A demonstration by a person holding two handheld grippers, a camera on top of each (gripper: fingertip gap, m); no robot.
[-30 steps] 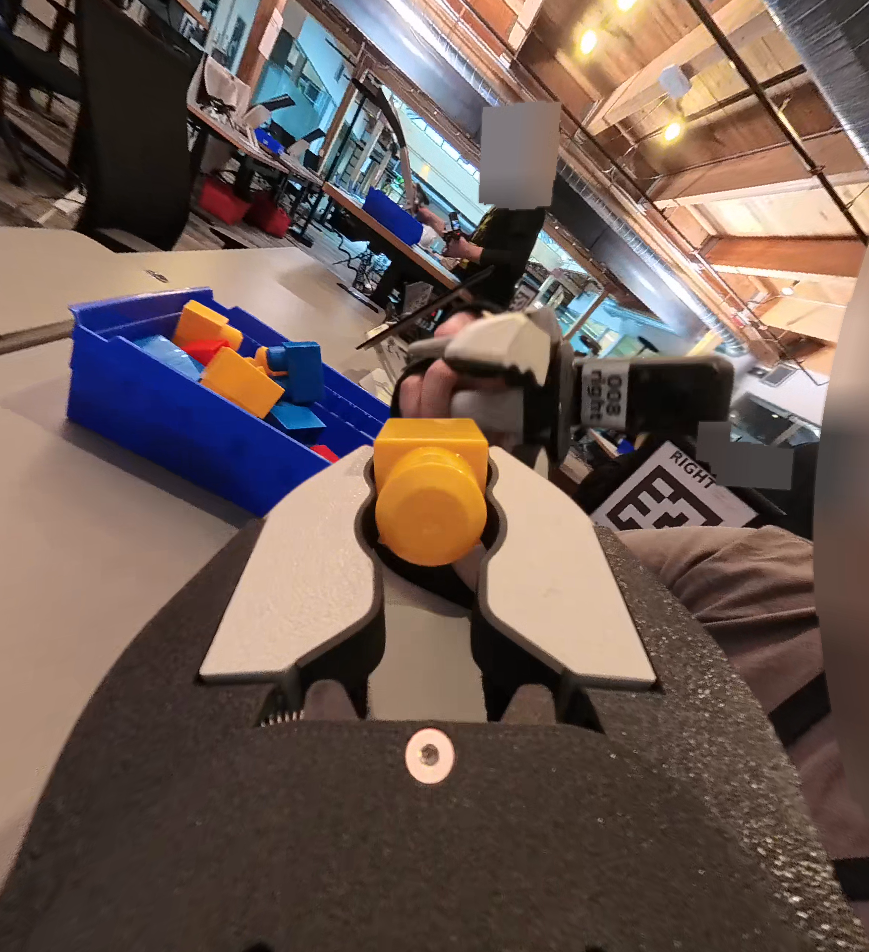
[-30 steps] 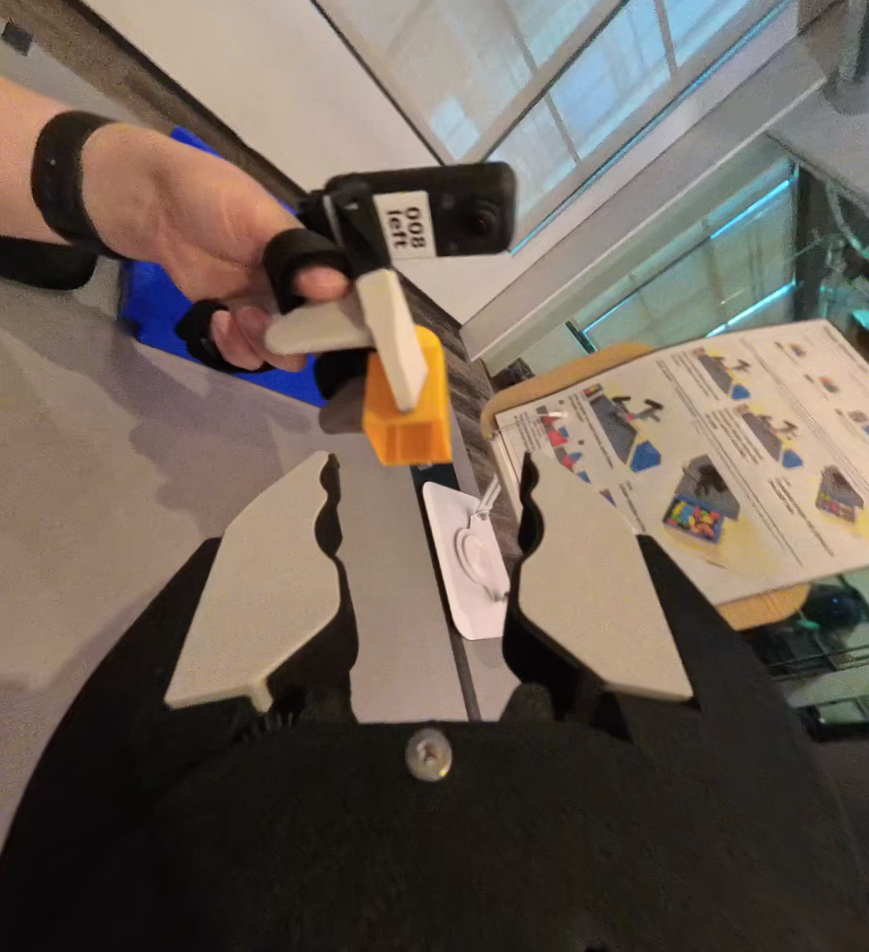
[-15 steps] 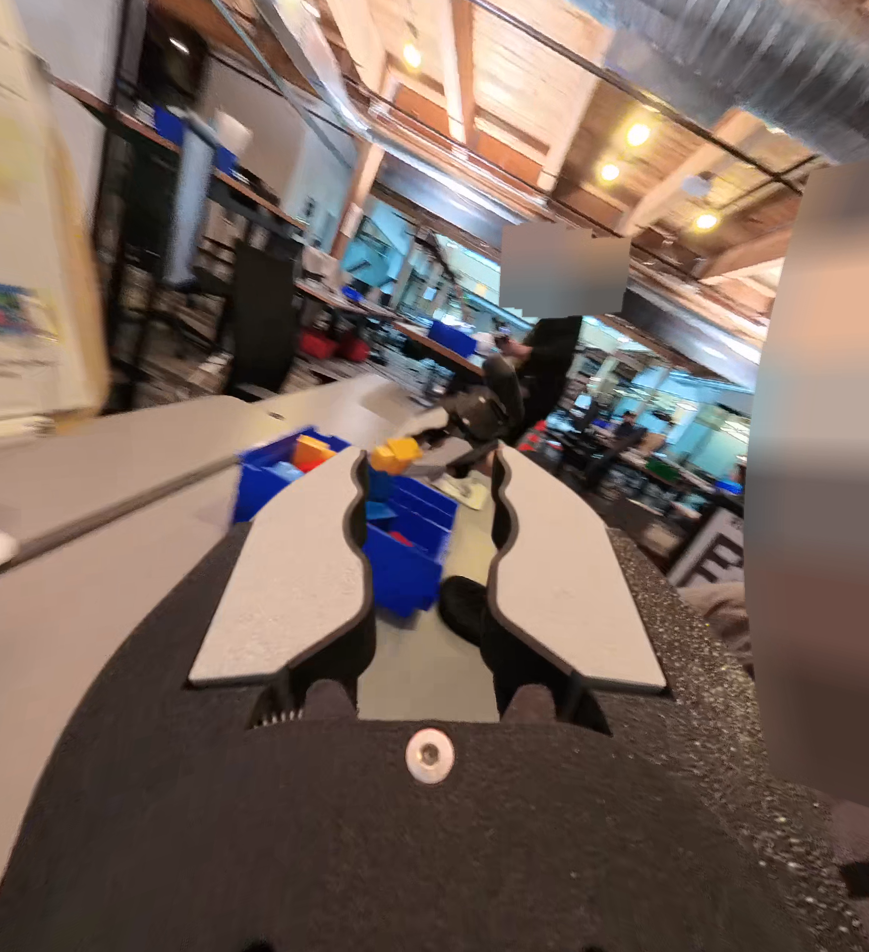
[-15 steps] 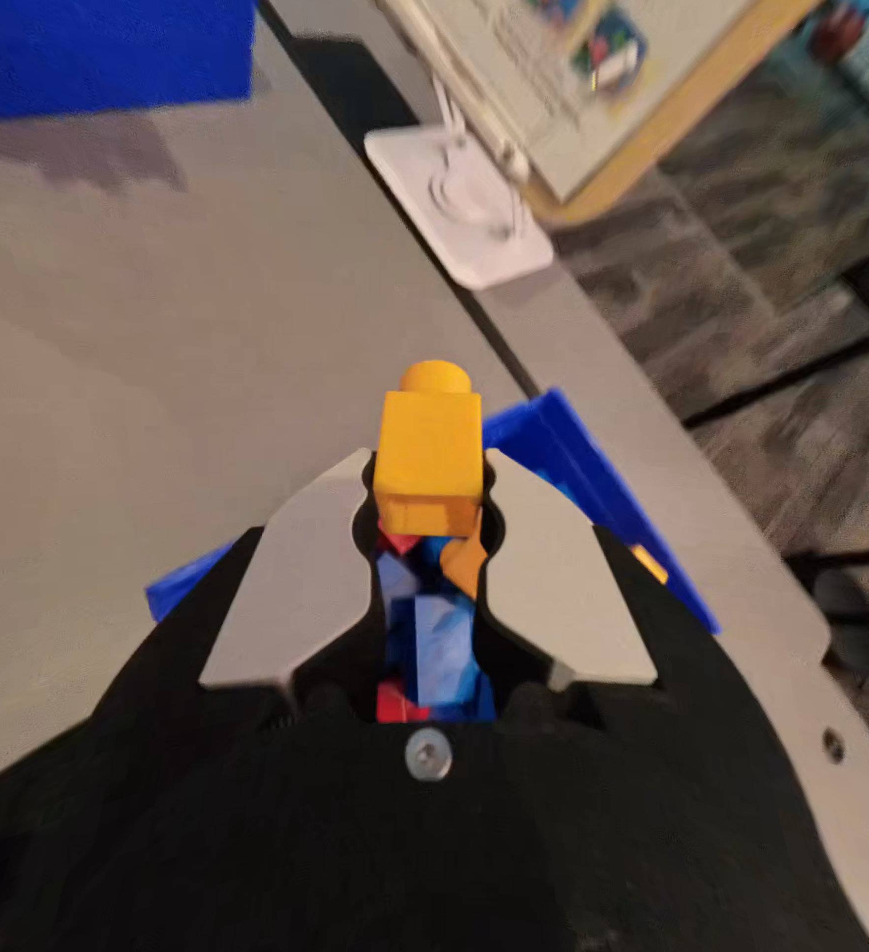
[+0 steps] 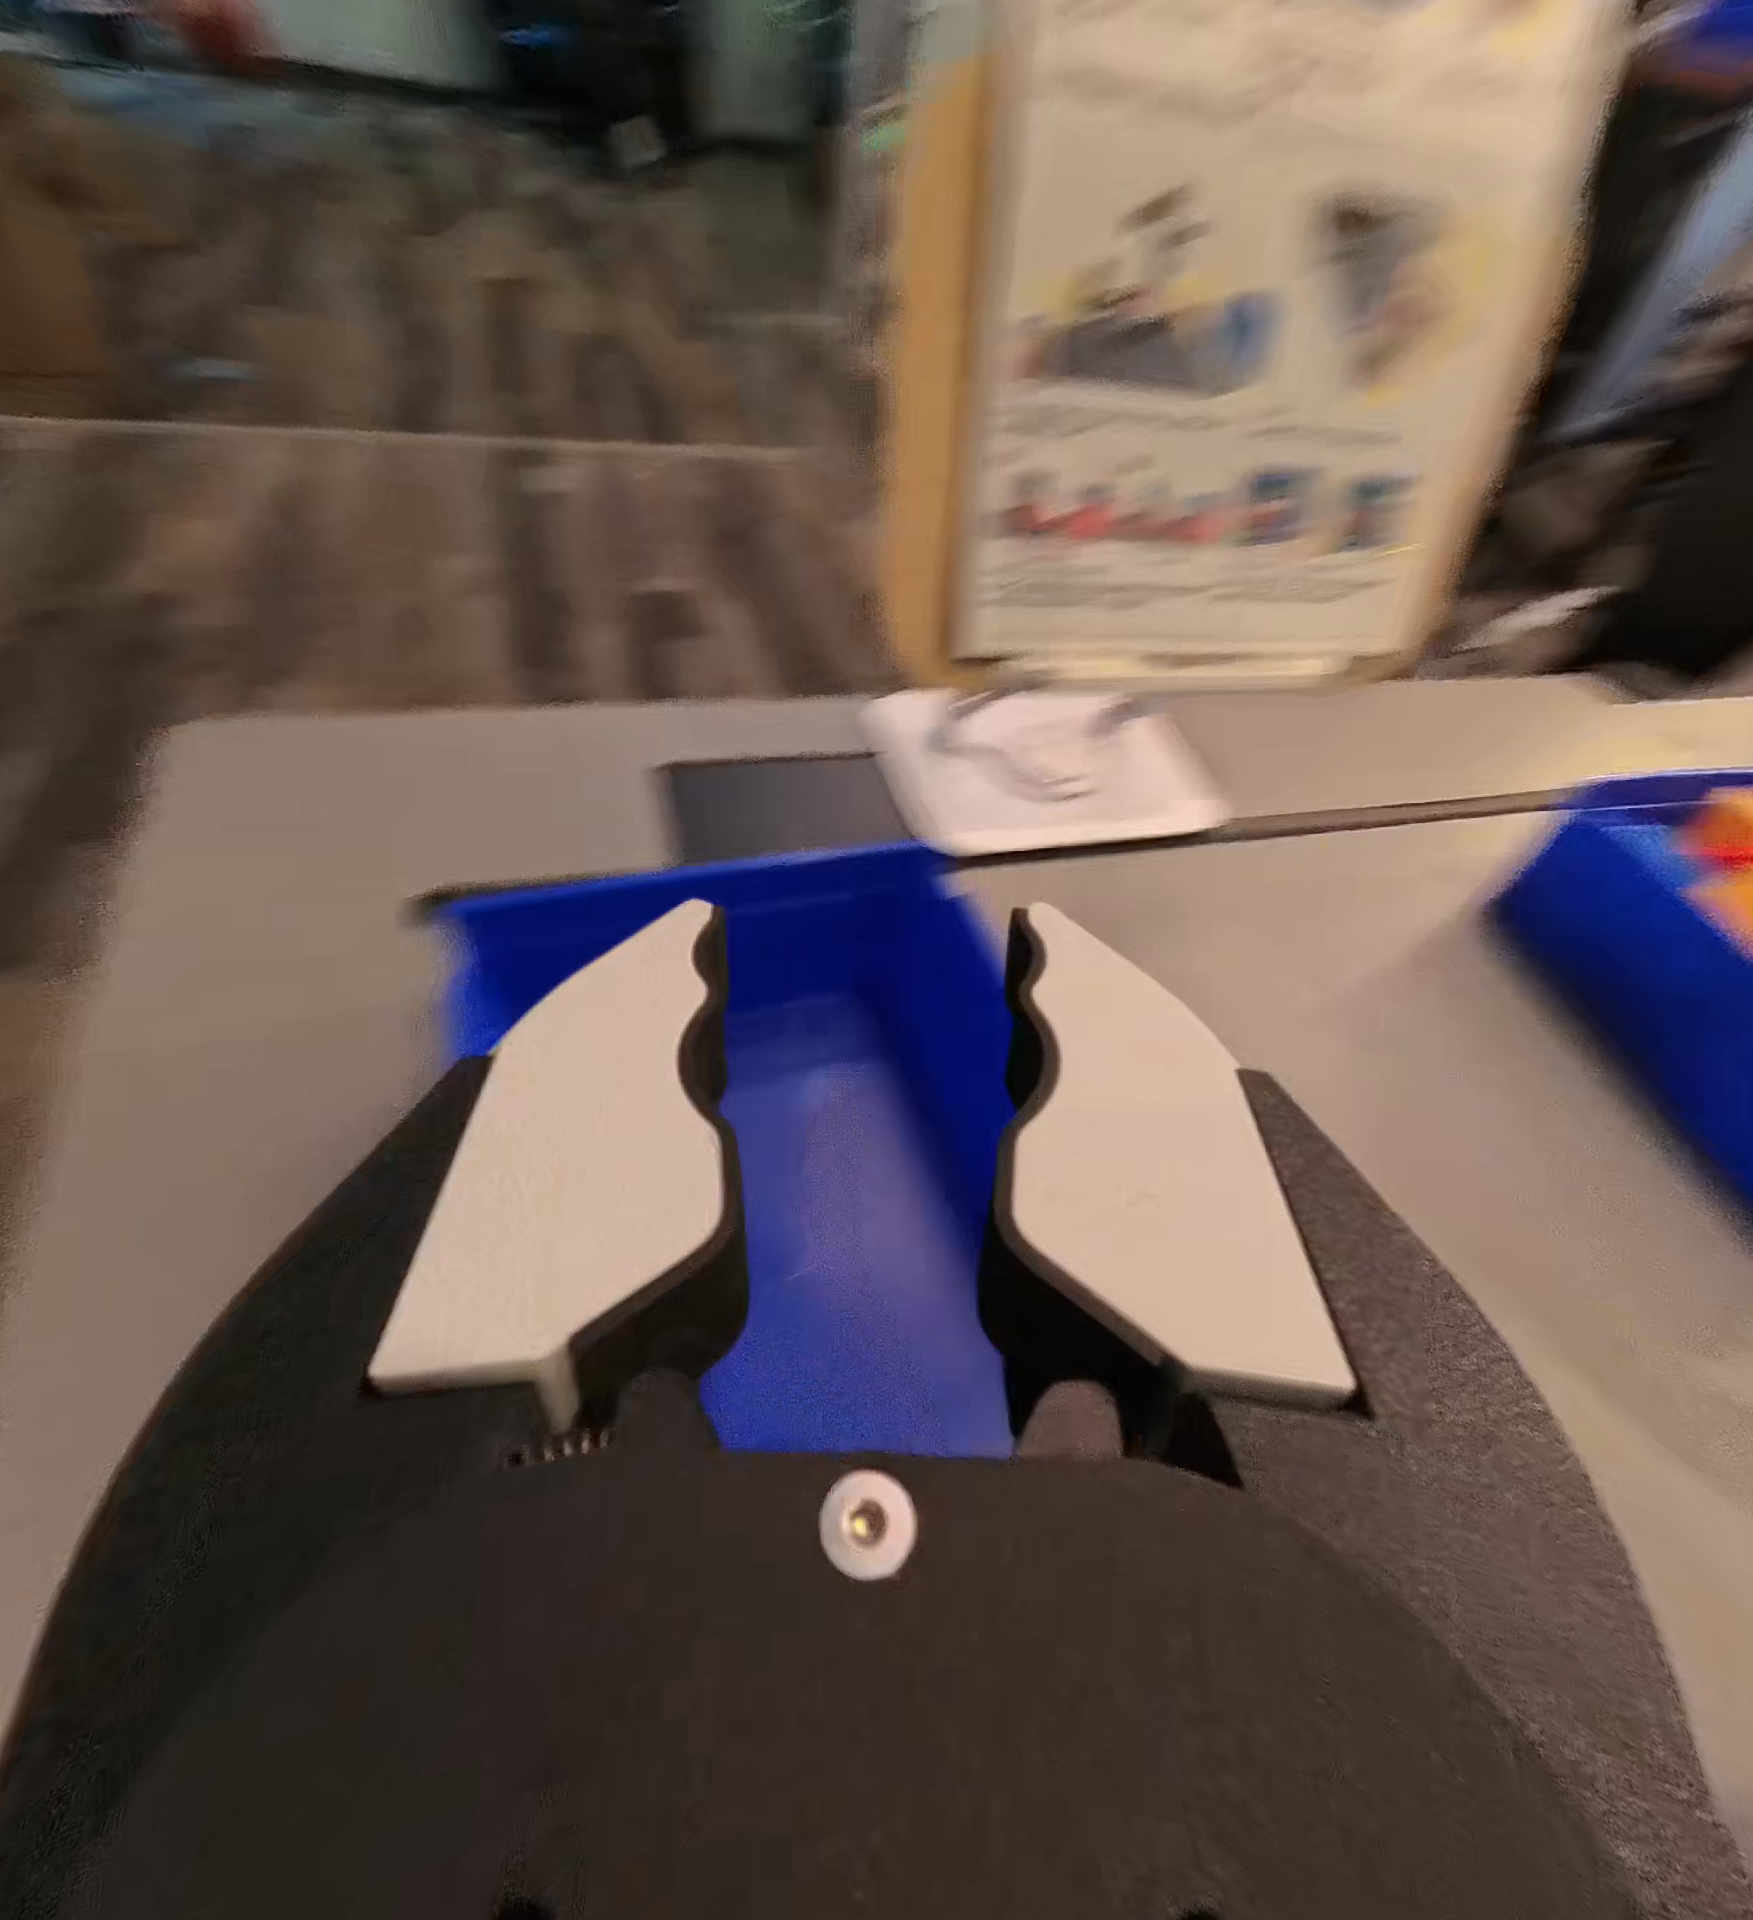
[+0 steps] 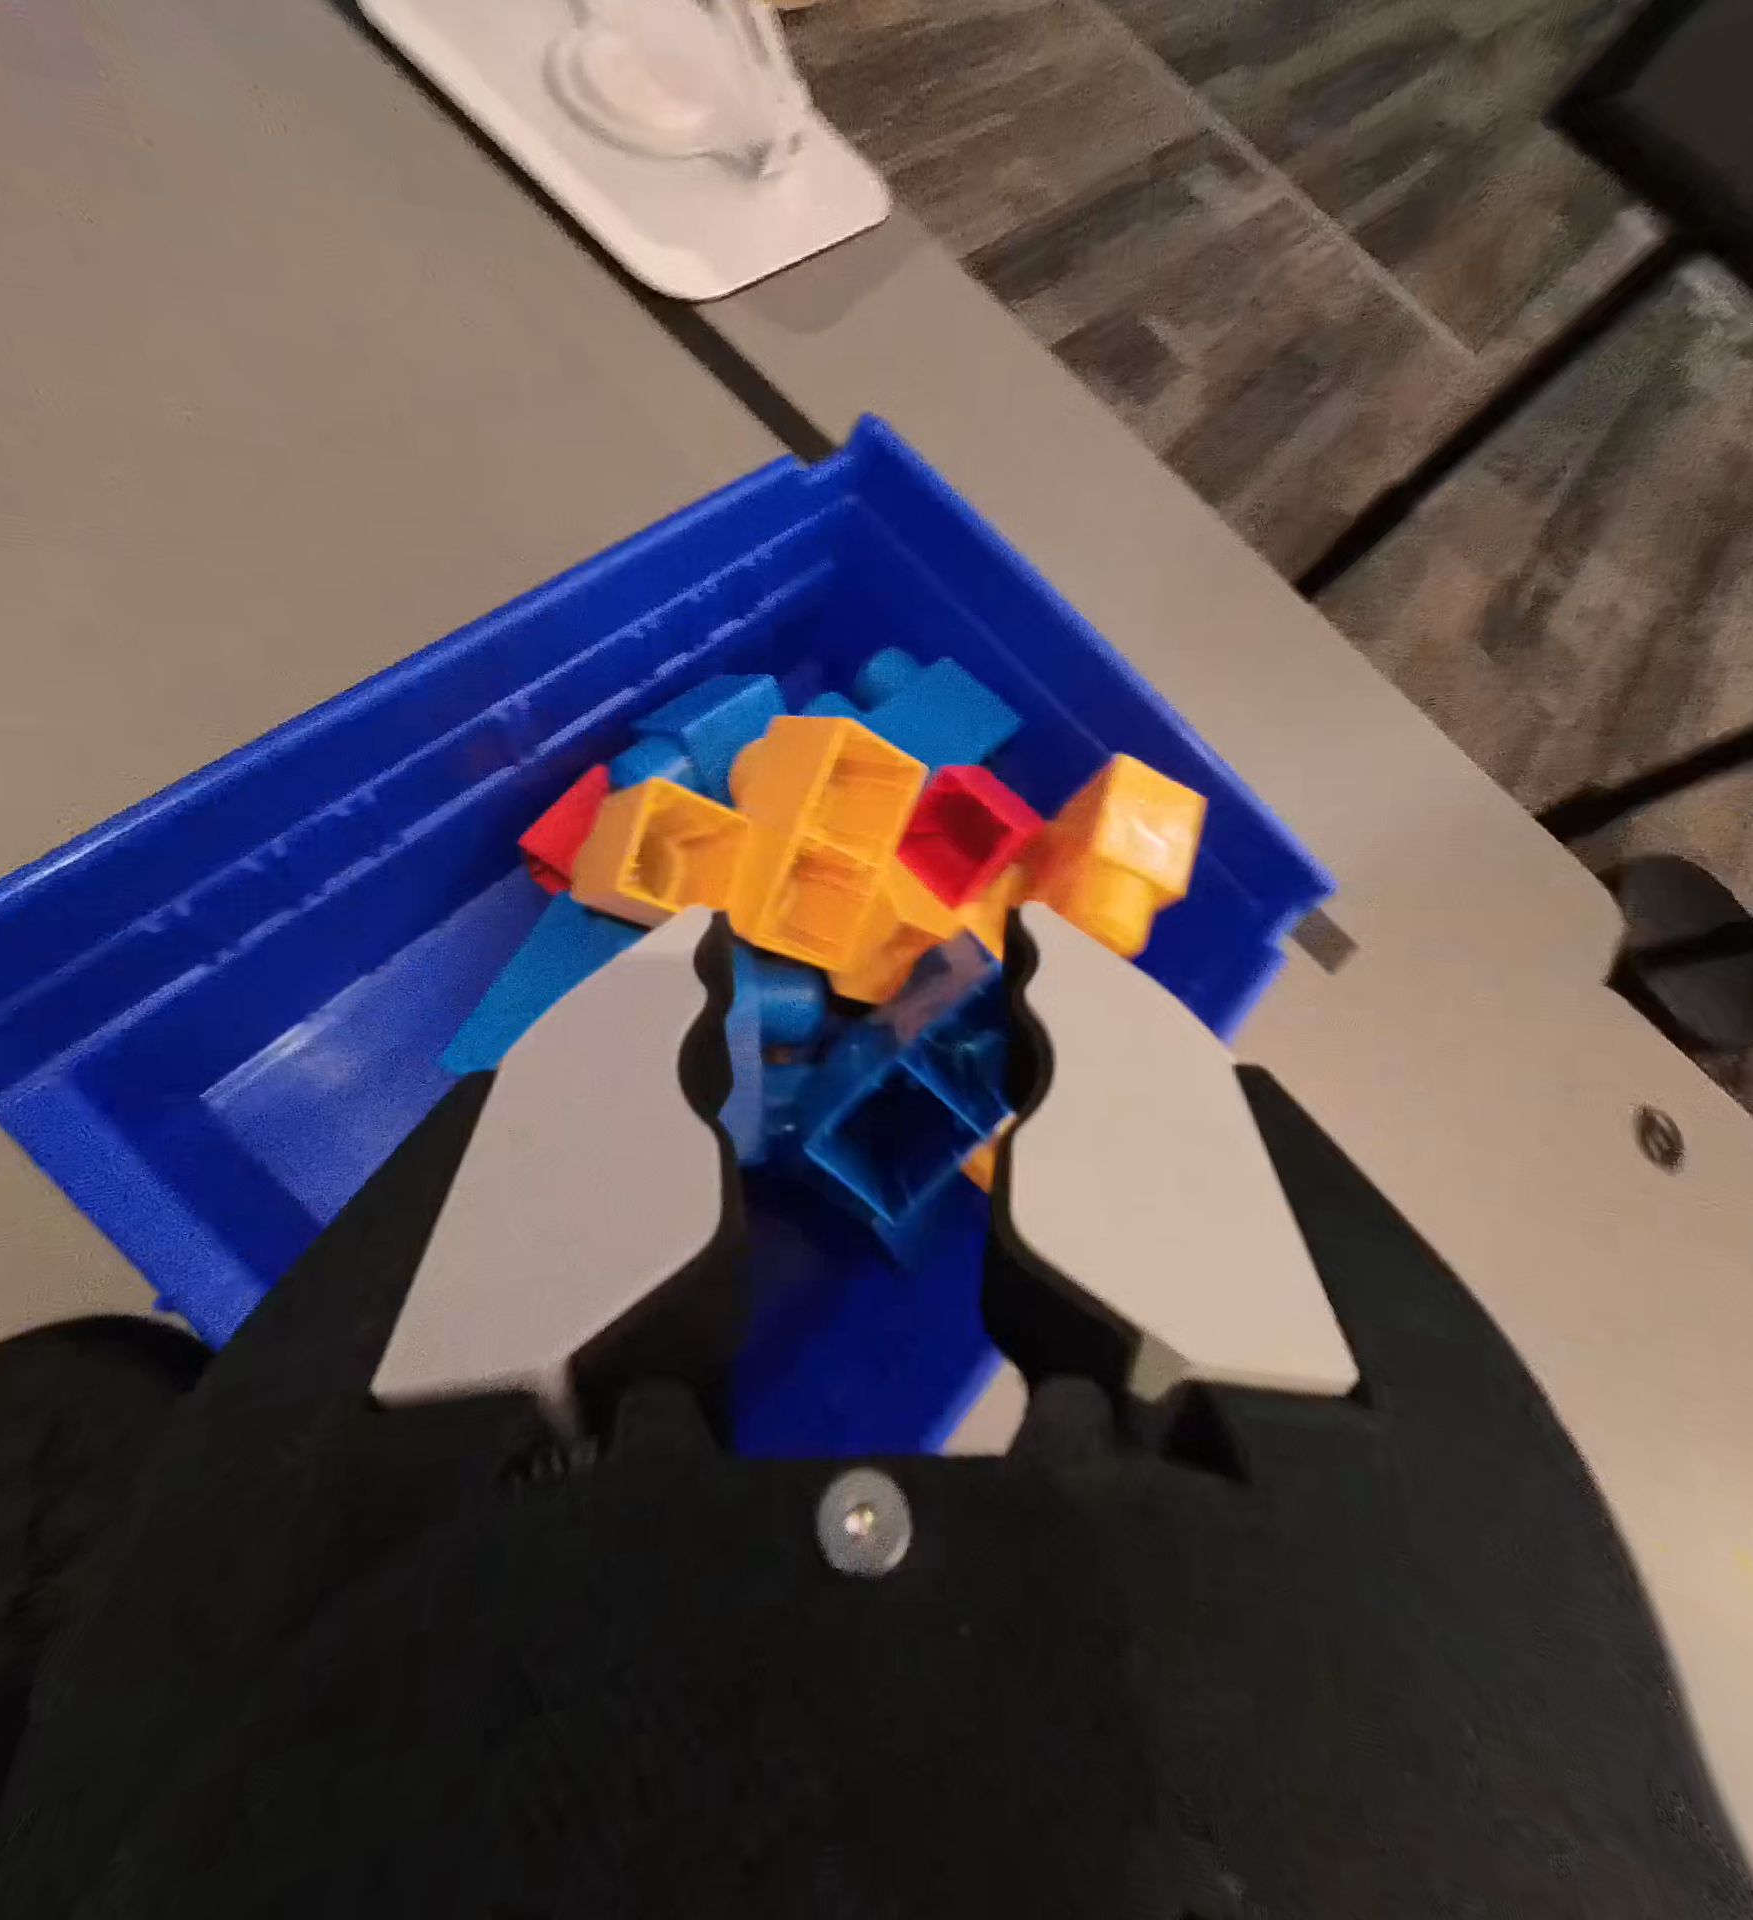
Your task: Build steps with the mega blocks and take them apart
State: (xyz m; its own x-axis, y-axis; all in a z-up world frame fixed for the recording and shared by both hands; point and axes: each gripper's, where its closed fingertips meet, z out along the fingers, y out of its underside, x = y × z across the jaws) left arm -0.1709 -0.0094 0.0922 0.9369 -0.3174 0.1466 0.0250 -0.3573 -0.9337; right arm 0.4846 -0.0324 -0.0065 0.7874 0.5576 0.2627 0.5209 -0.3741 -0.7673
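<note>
My left gripper (image 5: 861, 914) is open and holds nothing; it hovers over a blue bin (image 5: 830, 935) whose visible inside is bare. The left wrist view is blurred by motion. My right gripper (image 6: 861, 920) is open and holds nothing; it hovers over a second blue bin (image 6: 332, 831) that holds a heap of orange blocks (image 6: 820, 831), red blocks (image 6: 965, 842) and blue blocks (image 6: 913, 1122). That filled bin also shows at the right edge of the left wrist view (image 5: 1661, 956).
A white stand base (image 5: 1048, 774) carries an upright picture sheet (image 5: 1225, 343) at the table's far side; the base also shows in the right wrist view (image 6: 643, 125). The grey table (image 6: 176, 416) ends at a seam and edge, with patterned floor (image 6: 1371, 312) beyond. About 65 cm separates my left fingertips from my right.
The orange block went from my left gripper to my right, which took it over the filled bin and opened; no block is between its fingers now. My left gripper swung over the other blue bin.
</note>
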